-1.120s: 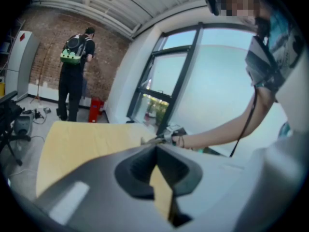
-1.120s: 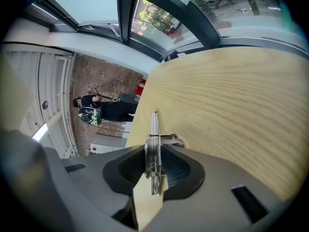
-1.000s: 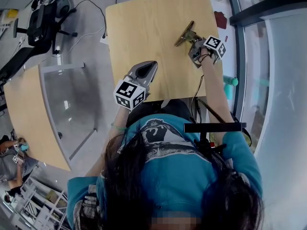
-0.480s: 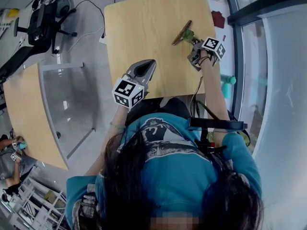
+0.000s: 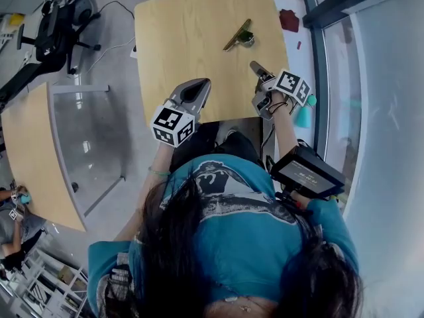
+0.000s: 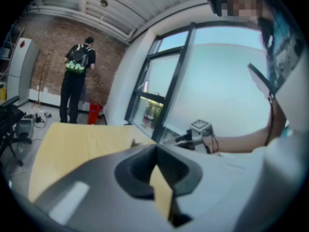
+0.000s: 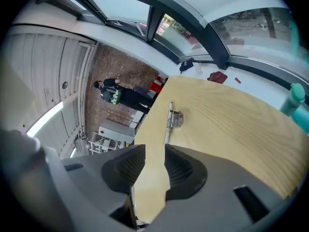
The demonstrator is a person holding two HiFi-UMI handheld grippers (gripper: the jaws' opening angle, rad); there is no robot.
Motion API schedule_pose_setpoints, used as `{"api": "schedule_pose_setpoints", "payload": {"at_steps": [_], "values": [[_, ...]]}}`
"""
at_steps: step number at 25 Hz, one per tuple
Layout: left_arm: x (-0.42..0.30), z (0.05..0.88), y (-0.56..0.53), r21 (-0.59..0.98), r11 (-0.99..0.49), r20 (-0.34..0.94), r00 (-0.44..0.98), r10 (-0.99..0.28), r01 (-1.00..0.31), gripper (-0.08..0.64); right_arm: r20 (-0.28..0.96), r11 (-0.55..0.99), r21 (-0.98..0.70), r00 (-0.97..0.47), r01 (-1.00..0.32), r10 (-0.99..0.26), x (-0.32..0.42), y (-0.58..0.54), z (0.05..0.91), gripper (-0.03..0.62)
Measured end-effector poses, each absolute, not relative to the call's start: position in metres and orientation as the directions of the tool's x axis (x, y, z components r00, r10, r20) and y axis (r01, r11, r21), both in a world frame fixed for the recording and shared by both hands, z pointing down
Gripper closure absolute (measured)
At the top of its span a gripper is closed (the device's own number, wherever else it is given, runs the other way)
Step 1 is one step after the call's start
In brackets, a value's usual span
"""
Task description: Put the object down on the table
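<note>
A slim brass-coloured metal bar (image 5: 238,36), perhaps a clip, lies on the pale wooden table (image 5: 179,45), well ahead of the empty right gripper (image 5: 256,67), its parted jaws closing slightly

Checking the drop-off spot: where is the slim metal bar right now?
In the head view, the slim brass-coloured metal bar lies on the light wooden table, in its far right part, near the edge beside the glass window.
</note>
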State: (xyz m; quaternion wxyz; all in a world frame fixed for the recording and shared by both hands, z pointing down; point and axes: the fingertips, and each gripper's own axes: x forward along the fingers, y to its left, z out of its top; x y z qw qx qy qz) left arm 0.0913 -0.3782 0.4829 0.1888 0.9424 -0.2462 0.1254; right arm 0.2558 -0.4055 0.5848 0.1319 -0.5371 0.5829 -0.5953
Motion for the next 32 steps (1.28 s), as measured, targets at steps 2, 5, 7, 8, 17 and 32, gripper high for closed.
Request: {"api": "schedule_pose_setpoints", "payload": {"at_steps": [2,5,7,8,17,32], "values": [[0.095,0.482,-0.366,0.296,-0.805,0.327,0.846,-0.421,-0.515,0.557,0.485,-0.276,-0.835,-0.397,-0.476,-0.780,0.249,-0.384,0.575,0.512],[0.105,0.482,-0.342,0.302,-0.797,0.323,0.843,-0.431,-0.523,0.558,0.480,-0.253,-0.830,-0.405,-0.497,-0.778,0.248,-0.350,0.561,0.543],[0.108,0.481,-0.323,0.302,-0.790,0.319,0.838,-0.443,-0.533,0.558,0.467,-0.229,-0.833,-0.417,-0.504,-0.780,0.243,-0.329,0.552,0.554],[0.108,0.481,-0.312,0.303,-0.785,0.318,0.834,-0.451,-0.540,0.558,0.462,-0.218,-0.834,-0.424,-0.507,-0.779,0.240,-0.317,0.548,0.555],[0.093,0.492,-0.217,0.317,-0.727,0.356,0.787,-0.504,-0.609,0.557,0.462,-0.164,-0.835,-0.506,-0.526,-0.729,0.212,-0.226,0.540,0.566],[0.022,0.505,-0.128,0.295,-0.716,0.331,0.771,-0.544,-0.633,0.558,0.492,-0.162,-0.807,-0.493,-0.568,-0.718,0.146,-0.130,0.563,0.566]]}}
